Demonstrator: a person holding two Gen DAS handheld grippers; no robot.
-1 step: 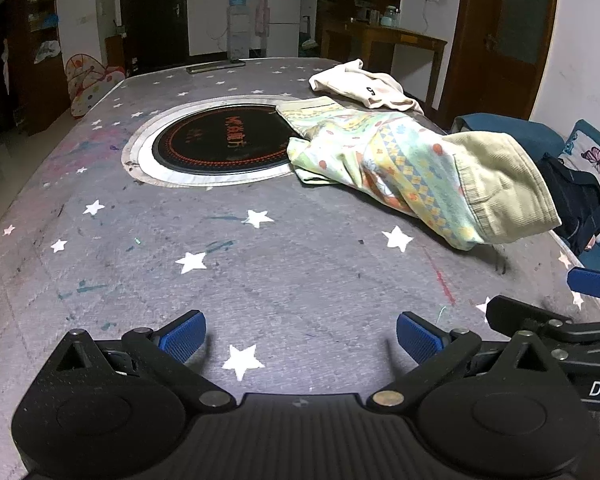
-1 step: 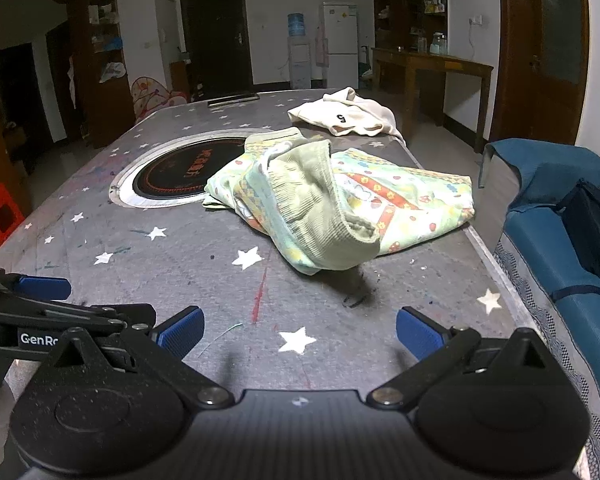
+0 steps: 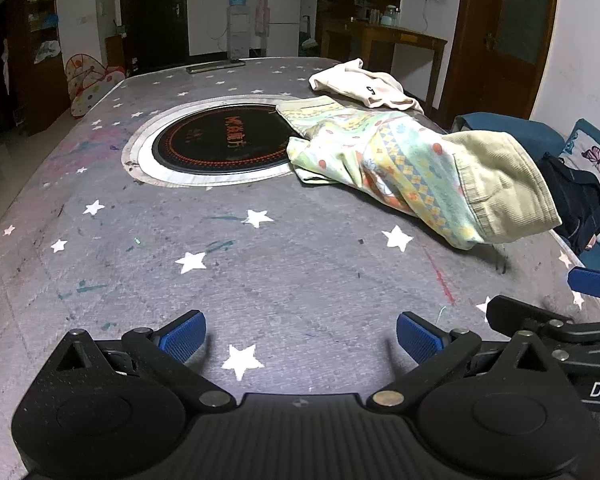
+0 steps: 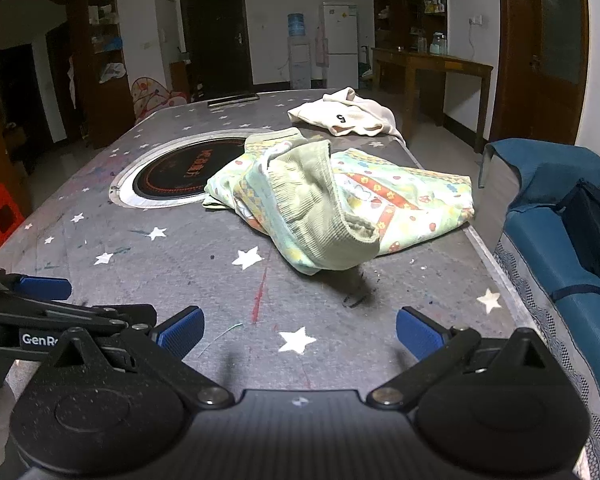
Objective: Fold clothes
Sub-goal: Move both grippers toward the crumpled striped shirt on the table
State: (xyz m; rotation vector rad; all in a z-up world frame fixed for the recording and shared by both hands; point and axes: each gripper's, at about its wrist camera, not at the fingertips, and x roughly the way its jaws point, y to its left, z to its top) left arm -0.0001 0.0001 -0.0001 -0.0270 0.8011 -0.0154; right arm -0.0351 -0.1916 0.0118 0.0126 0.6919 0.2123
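Left gripper (image 3: 300,338) low over the star-print table (image 3: 260,280), blue pads wide apart, nothing between them. Round black inset (image 3: 224,144) at 11 o'clock. Patterned garment (image 3: 400,160) at 1 o'clock, bunched, ribbed olive part flopped toward the near right edge; not lying flat or squared. Cream garment (image 3: 364,88) farther off behind it, rumpled, possibly half-folded, hard to tell at that range. Right gripper (image 4: 300,332) likewise spread and empty, patterned heap at 12 o'clock. No shift against the paired pictures of the same instant: nothing moved, both garments loose on the table, neither gripped.
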